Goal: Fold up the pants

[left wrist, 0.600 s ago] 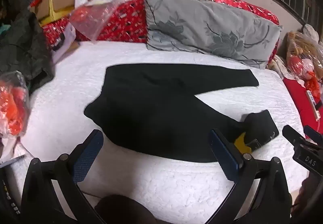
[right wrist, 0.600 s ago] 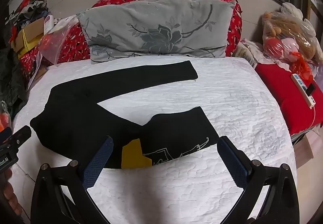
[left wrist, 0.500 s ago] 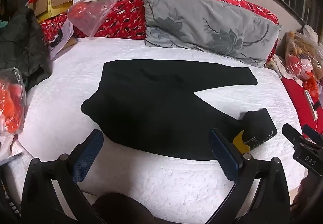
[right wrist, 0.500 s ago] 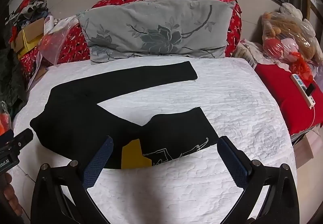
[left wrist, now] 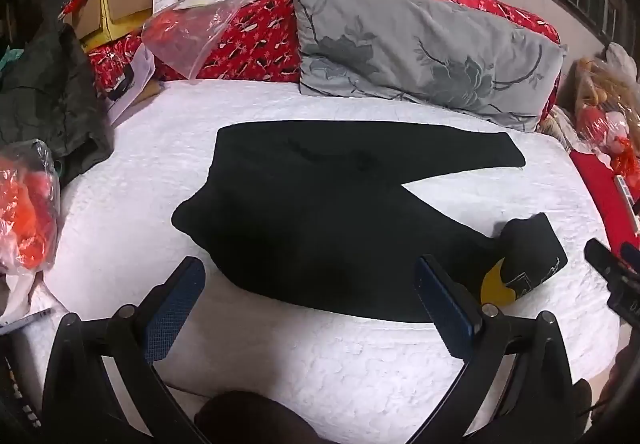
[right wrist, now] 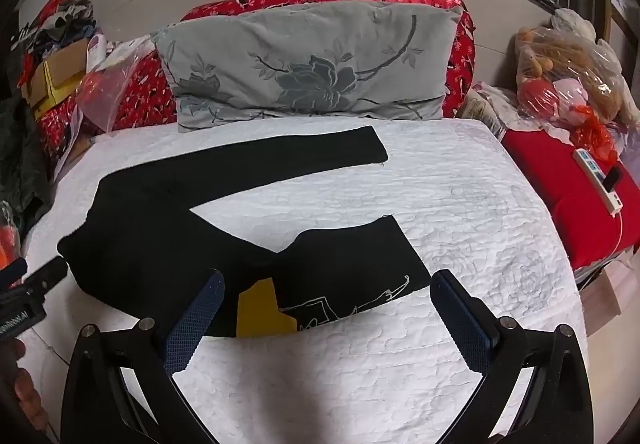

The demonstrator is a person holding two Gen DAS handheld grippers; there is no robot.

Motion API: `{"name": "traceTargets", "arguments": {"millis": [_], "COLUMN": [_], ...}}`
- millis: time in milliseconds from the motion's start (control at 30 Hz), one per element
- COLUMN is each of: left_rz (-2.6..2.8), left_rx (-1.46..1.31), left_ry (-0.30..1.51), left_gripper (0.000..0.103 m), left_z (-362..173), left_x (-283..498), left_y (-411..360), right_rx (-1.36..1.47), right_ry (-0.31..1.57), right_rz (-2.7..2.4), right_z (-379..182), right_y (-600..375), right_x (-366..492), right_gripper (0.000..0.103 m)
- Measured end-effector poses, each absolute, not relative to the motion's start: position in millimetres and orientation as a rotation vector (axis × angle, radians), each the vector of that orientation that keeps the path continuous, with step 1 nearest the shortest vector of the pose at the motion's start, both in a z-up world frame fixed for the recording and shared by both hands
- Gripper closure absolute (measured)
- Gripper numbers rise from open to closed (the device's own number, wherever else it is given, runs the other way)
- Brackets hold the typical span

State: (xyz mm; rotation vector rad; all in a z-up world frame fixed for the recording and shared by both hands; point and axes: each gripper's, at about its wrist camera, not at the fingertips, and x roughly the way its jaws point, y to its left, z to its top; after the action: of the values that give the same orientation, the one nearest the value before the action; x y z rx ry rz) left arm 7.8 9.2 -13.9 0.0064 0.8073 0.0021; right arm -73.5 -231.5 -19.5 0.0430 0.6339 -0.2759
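Observation:
Black pants (left wrist: 320,211) lie flat on the white quilted bed (left wrist: 340,364), waist to the left, legs spread in a V toward the right. The near leg carries a yellow patch (right wrist: 260,308) and white line print. They also show in the right wrist view (right wrist: 168,236). My left gripper (left wrist: 312,308) is open and empty, just short of the near edge of the pants by the seat. My right gripper (right wrist: 328,320) is open and empty over the near leg's lower part. The right gripper's tip shows at the right edge of the left wrist view (left wrist: 612,272).
A grey flowered pillow (right wrist: 312,63) leans on a red headboard (right wrist: 460,55) at the back. Plastic bags (left wrist: 28,211), dark clothes (left wrist: 44,95) and boxes (left wrist: 116,7) crowd the left side. A red surface (right wrist: 568,187) with a power strip (right wrist: 596,175) and bagged toys (right wrist: 568,75) is on the right.
The left wrist view has shifted slightly, with the pants sitting a little lower and further left. The right gripper has barely moved. Both stay open.

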Motion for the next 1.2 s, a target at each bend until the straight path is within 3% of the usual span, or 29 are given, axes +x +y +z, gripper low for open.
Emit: {"name": "traceTargets", "arguments": {"millis": [1200], "left_rz": [-0.023], "left_rx": [-0.011], "left_ry": [0.859], "left_gripper": [0.000], "left_z": [-22.0], "left_x": [31.6], "left_y": [2.0], "right_rx": [0.071], "right_ry": [0.668], "right_rz": [-0.247], "right_z": [-26.3], "right_y": [-239.9], "right_x": [-65.3], "right_gripper": [0.000]}}
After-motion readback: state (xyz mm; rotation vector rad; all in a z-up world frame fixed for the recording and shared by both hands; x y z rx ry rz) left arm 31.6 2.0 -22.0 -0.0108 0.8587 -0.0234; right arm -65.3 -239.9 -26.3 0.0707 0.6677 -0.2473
